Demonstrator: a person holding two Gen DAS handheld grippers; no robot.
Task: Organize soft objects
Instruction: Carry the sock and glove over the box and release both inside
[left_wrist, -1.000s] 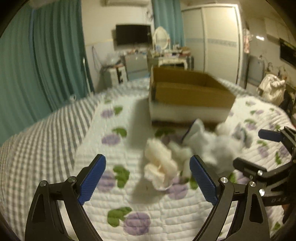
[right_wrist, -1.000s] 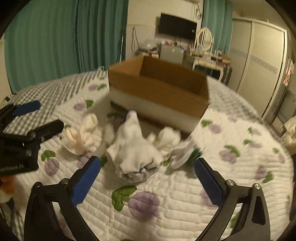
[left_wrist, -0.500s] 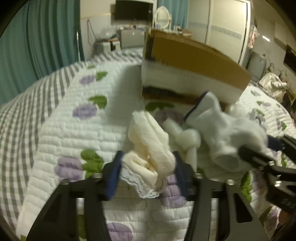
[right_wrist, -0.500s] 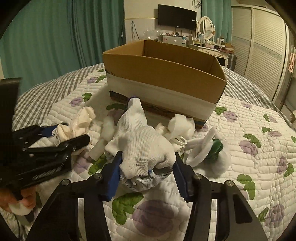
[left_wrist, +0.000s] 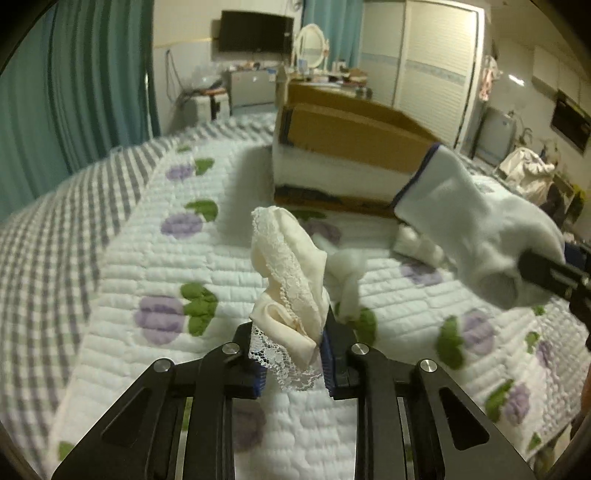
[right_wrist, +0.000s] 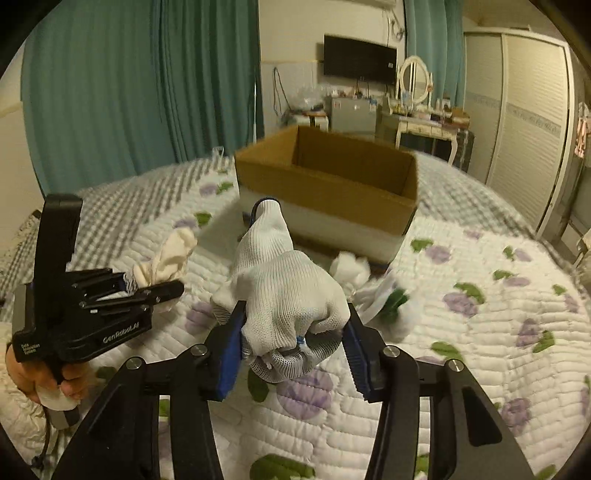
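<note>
My left gripper (left_wrist: 291, 350) is shut on a cream lace-trimmed cloth (left_wrist: 288, 280) and holds it above the quilt. My right gripper (right_wrist: 293, 343) is shut on a white knit glove (right_wrist: 284, 291) with a blue cuff, also lifted off the bed. The glove shows at the right of the left wrist view (left_wrist: 476, 225). The left gripper with the cream cloth (right_wrist: 166, 258) shows at the left of the right wrist view. An open cardboard box (right_wrist: 328, 184) stands on the bed beyond both grippers.
Small white soft pieces (right_wrist: 351, 266) and a white-and-green item (right_wrist: 388, 299) lie on the flowered quilt (right_wrist: 480, 332) in front of the box. Green curtains, a wardrobe and a dresser stand beyond the bed.
Both grippers went from open to shut, the left on the cream cloth, the right on the white glove. Both items have since been lifted off the quilt.
</note>
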